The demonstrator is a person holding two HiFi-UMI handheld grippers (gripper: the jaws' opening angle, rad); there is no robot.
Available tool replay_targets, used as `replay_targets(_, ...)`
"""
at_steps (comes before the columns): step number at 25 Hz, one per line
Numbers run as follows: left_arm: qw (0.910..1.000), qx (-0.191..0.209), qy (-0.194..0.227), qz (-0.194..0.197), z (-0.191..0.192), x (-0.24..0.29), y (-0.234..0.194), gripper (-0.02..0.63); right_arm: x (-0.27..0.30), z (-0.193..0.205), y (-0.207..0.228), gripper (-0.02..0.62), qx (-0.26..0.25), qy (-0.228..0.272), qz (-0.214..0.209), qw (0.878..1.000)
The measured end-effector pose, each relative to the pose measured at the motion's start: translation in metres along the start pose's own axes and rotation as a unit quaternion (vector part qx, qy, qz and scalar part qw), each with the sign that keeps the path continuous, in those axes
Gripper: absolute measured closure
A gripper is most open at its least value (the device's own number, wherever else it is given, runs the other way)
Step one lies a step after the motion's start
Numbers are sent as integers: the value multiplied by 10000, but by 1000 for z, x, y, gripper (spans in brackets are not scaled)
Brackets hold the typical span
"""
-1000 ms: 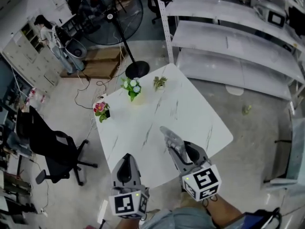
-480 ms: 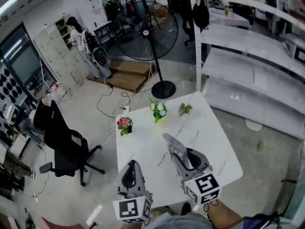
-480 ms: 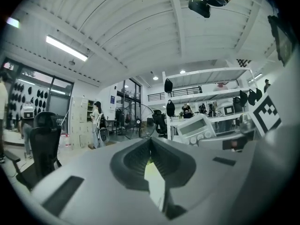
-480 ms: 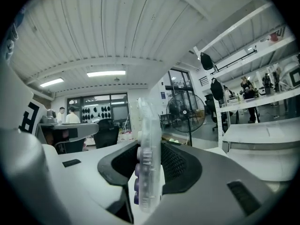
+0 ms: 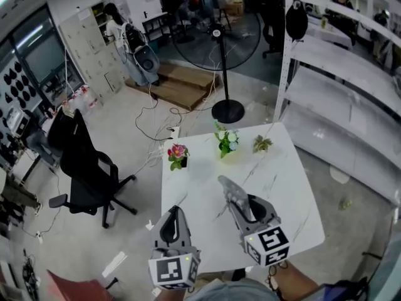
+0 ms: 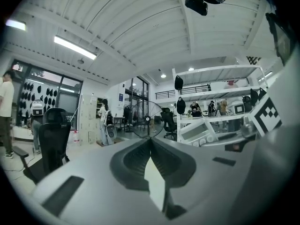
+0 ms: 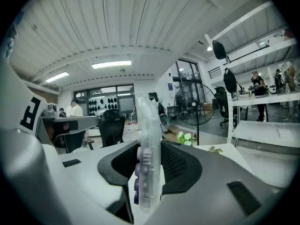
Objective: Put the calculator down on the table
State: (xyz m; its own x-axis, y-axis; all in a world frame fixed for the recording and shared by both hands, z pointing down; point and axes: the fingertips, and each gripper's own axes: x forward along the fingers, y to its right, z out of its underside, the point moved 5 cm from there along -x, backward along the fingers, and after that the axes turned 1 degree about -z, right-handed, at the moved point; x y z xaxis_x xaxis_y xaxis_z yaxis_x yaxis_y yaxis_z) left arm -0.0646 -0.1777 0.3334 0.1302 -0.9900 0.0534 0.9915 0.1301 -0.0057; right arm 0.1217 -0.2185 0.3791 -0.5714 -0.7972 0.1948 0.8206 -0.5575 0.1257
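A clear calculator [image 7: 147, 158] with purple keys stands on edge between my right gripper's jaws. That right gripper [image 7: 149, 146] is shut on it. In the head view the calculator [image 5: 230, 191] sticks forward out of the right gripper [image 5: 240, 204], above the near part of the white marble table [image 5: 285, 187]. My left gripper [image 5: 174, 213] hangs beside it over the table's near left edge. Its jaws meet at the tips with nothing between them, as the left gripper [image 6: 149, 140] shows in its own view.
A pink flower pot [image 5: 177, 153], white flowers [image 5: 227, 142] and a small plant [image 5: 262, 144] stand along the table's far side. A black office chair [image 5: 88, 174] is to the left. A standing fan [image 5: 222, 36] is behind the table, and white shelving [image 5: 338, 86] is to the right.
The head view has swung and more of the room's left and back shows. Both grippers have shifted a little over the table's near edge. The calculator stays in the right grip.
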Motion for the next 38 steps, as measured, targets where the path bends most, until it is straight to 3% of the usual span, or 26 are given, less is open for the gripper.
replay_targets(13, 9985, -286, -469, -43, 30, 15, -39, 598, 48, 62, -17, 449, 212, -972, -28, 9950)
replay_targets(27, 9929, -477, -1072, -209, 73, 34, -73, 598, 85, 138, -26, 449, 701, -1908, -94, 9791)
replay_targets(38, 9897, -546, -1316, -154, 89, 50, -82, 598, 102, 161, -21, 449, 1240, -2302, -28, 9652)
